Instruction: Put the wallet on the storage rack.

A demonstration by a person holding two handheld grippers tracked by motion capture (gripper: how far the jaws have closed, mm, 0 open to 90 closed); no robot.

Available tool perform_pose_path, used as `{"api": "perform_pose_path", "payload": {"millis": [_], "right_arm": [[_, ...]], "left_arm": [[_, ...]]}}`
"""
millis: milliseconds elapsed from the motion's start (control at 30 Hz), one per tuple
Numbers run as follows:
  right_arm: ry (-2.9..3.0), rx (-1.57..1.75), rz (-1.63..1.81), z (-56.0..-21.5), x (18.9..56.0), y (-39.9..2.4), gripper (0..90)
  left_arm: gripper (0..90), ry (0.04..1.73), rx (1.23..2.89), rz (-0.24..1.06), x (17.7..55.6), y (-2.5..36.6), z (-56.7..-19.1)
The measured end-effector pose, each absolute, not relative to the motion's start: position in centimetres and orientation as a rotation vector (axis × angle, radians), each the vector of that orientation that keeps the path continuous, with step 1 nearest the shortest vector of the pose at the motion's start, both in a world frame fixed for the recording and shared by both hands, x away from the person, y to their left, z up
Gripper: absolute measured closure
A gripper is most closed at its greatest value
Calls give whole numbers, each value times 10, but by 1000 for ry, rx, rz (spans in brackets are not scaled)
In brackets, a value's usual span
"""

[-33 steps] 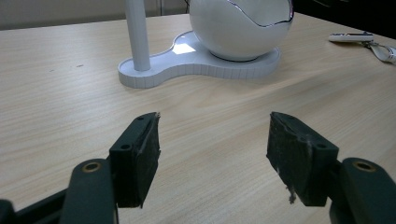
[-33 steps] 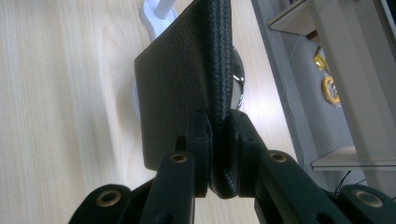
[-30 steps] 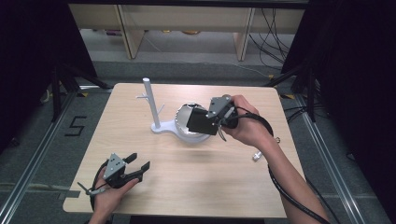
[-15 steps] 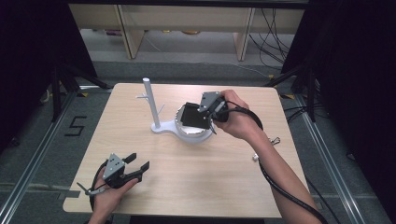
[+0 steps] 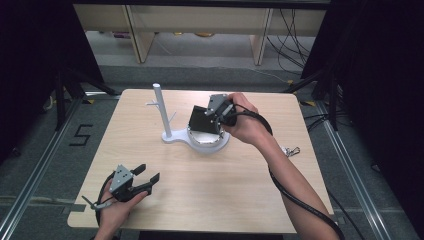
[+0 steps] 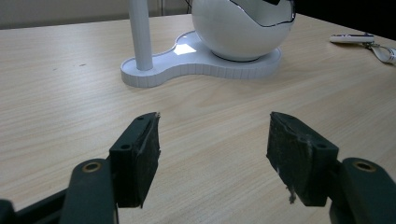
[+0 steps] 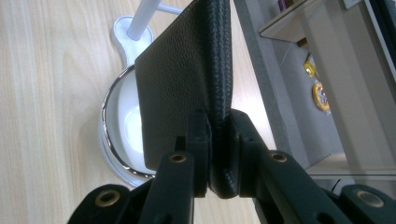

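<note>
A black leather wallet [image 5: 202, 120] [image 7: 187, 88] hangs over the white bowl [image 5: 209, 141] [image 7: 122, 135] of a white stand, whose post [image 5: 161, 111] [image 6: 140, 35] rises at its left. My right gripper [image 5: 216, 113] [image 7: 218, 140] is shut on the wallet's edge, pads pressed on both sides. My left gripper [image 5: 146, 176] [image 6: 212, 147] rests open near the table's front left corner with nothing between its jaws. It faces the stand's base [image 6: 196, 63] and the bowl [image 6: 243, 28].
A small key ring with a strap [image 5: 289, 150] [image 6: 364, 42] lies on the table right of the stand. The wooden table [image 5: 215, 200] is bare in front. Shelving [image 5: 200, 30] stands beyond the far edge, and dark curtains flank both sides.
My right gripper has carried the wallet leftward, from beside the bowl to over it. The left gripper has stayed where it was.
</note>
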State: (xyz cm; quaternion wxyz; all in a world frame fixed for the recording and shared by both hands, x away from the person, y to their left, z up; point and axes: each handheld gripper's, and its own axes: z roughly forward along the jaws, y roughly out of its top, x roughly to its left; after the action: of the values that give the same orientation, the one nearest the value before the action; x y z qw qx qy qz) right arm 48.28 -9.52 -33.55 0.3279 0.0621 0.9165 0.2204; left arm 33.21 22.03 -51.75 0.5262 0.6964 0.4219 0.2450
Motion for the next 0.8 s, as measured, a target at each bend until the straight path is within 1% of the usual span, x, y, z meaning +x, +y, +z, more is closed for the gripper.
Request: {"api": "perform_pose_path", "payload": {"millis": [667, 733, 767, 800], "right_arm": [[2504, 202, 544, -366, 505, -92, 789], [2517, 213, 547, -370, 507, -90, 777], [2523, 214, 565, -373, 510, -89, 750], [2523, 214, 565, -373, 510, -89, 750]], "left_arm": [[337, 1003, 1662, 580, 332, 220, -519], [337, 1003, 1663, 581, 332, 220, -519], [337, 1003, 1662, 581, 332, 220, -519], [337, 1003, 1662, 581, 332, 220, -519]]}}
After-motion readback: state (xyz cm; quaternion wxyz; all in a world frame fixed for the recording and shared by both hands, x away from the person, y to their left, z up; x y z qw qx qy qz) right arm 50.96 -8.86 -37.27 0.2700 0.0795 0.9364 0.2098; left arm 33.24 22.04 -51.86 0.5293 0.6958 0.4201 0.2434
